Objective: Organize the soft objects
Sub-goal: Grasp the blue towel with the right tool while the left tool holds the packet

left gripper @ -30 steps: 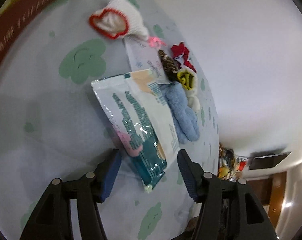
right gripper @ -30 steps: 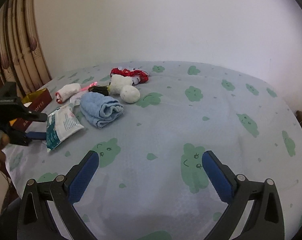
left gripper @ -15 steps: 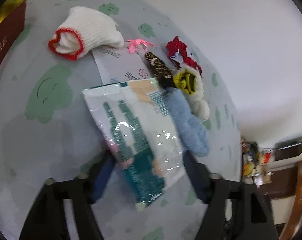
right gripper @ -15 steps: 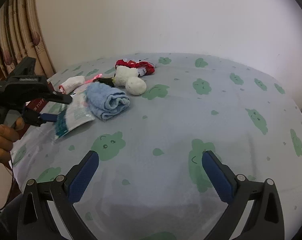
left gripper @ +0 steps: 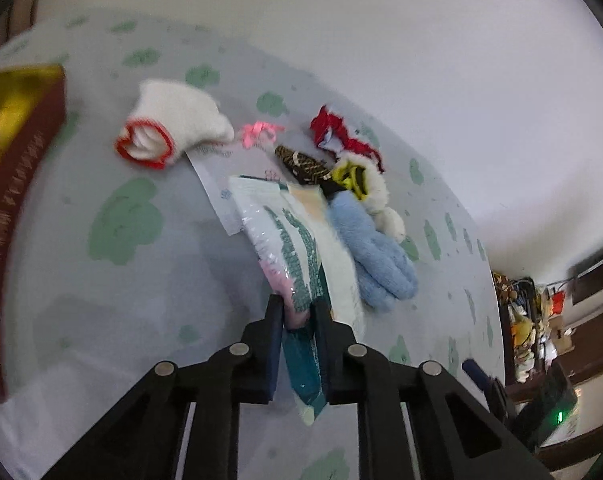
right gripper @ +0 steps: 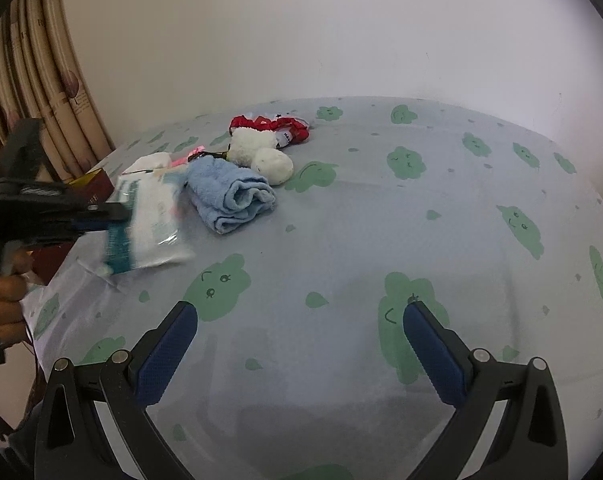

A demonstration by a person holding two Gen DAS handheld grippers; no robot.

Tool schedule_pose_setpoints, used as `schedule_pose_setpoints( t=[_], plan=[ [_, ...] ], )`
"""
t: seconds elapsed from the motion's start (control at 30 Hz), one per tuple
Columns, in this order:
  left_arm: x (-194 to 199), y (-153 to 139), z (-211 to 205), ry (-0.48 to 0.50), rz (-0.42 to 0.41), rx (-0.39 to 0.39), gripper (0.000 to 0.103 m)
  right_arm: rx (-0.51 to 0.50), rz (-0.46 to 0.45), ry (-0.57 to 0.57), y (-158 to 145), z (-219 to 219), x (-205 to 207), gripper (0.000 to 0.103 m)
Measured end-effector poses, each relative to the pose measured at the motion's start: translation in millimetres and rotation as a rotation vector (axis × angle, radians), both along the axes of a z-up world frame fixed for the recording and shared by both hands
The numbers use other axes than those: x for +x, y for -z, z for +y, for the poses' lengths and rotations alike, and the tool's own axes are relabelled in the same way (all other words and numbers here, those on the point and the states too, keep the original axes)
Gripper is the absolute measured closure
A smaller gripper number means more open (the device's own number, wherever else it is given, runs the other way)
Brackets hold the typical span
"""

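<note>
Left gripper pinching the wipes pack at the table's left edge

The table [right gripper: 381, 220] carries the soft pile; the plastic wipes pack [left gripper: 297, 248] looks light, squashy and slippery, so its near end suits the left gripper [left gripper: 297, 316], clamped narrow there. Beside it lies the blue towel [right gripper: 229, 196], limp, best grabbed mid-fold. The right gripper [right gripper: 297, 344] hangs wide, holding nothing.

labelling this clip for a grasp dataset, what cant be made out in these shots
- Packet print: left wrist view, motion-blurred, unreadable.
- Packet's near end: pinched in the left gripper, whose fingers cover it.
- Maroon box: left wrist view, cut by the left edge, lettering smeared.
- White glove: right wrist view, mostly behind the packet.
- Dark patterned item: partly under the plush toy, identity unclear.
- Right gripper: open, holding nothing.
</note>
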State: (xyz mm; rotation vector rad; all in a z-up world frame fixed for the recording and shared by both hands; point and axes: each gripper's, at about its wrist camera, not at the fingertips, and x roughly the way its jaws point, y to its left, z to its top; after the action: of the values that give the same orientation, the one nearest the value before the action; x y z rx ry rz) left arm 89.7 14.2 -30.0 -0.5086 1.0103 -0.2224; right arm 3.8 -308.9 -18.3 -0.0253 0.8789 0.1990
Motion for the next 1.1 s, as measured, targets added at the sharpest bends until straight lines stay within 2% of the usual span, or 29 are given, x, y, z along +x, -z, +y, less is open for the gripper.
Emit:
schedule_pose_setpoints(
  t=[0.1,0.23,0.4,0.67,0.77,0.87,0.97,1.07,1.1],
  plan=[
    [-22,-18,9,0.024,-0.042,0.027,0.090,-0.003,-0.004,0.009,-1,-1,0,0.000],
    [-33,-23,16,0.036,-0.027,0.034,0.090,-0.034,0.012,0.002,1,7,3,0.000],
    [-44,-19,25,0.040,-0.006,0.023,0.090,0.000,0.020,-0.097,-4,36,16,0.000],
    [-51,-20,28,0.064,0.006,0.026,0.090,-0.052,0.001,-0.249,-11,100,72,0.001],
    [-51,-18,30,0.069,0.011,0.016,0.090,-0.092,-0.001,-0.300,-12,119,92,0.008],
    [-49,-14,31,0.069,0.029,0.001,0.090,-0.170,0.004,-0.333,-8,133,112,0.010],
    [-47,-9,31,0.074,0.047,-0.006,0.090,-0.225,0.090,-0.361,9,138,132,0.011],
    [-45,-6,31,0.083,0.059,-0.020,0.090,-0.238,0.197,-0.370,29,135,146,0.026],
    [-44,-5,31,0.092,0.061,-0.020,0.090,-0.243,0.225,-0.371,34,134,148,0.034]
  ],
)
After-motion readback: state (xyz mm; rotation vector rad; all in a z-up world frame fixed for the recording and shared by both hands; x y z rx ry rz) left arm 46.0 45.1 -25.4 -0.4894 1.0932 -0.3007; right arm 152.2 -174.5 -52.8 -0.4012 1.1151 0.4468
